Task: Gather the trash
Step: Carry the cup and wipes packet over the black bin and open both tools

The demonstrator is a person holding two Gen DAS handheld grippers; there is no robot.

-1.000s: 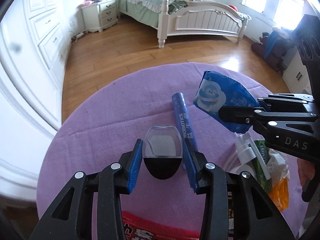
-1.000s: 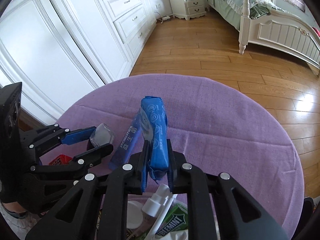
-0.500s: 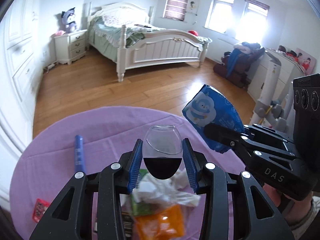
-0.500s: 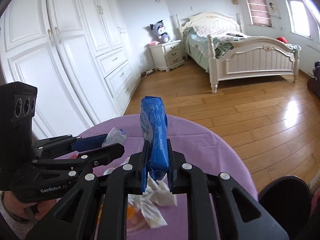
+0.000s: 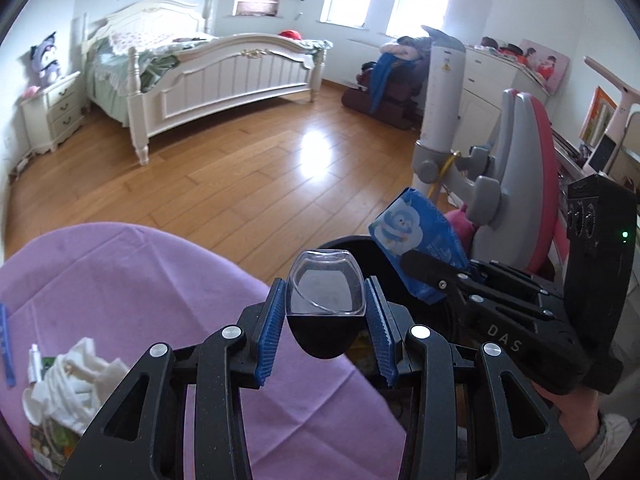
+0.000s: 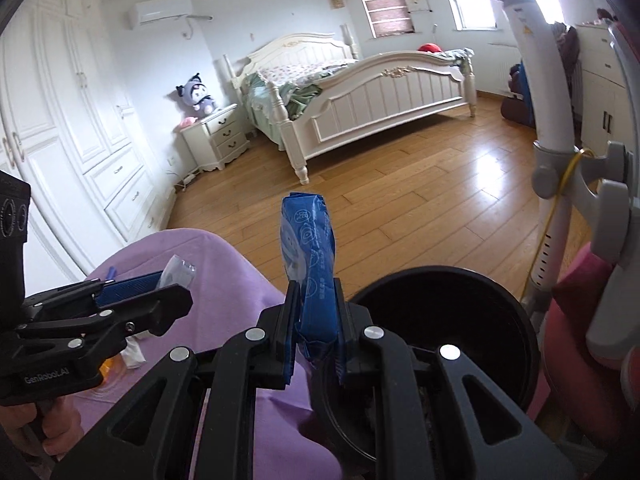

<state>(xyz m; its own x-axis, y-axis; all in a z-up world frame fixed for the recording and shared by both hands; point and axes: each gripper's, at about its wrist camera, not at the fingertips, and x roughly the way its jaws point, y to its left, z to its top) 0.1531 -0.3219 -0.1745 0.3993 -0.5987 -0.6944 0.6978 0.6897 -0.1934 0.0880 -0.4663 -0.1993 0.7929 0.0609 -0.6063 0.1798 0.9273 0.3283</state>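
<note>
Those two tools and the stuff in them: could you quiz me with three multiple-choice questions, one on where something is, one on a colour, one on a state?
1. Where is the black bin?
A. beside the purple table
B. on the bed
C. on the nightstand

2. What colour is the packet in the right tool?
A. red
B. blue
C. yellow

3. How is the left tool?
A. open and empty
B. lying on the floor
C. shut on a clear cup

Answers:
1 A, the bin's rim stands just off the table's edge.
2 B, the wrapper between the pads is blue.
3 C, both blue pads press the cup's sides.
</note>
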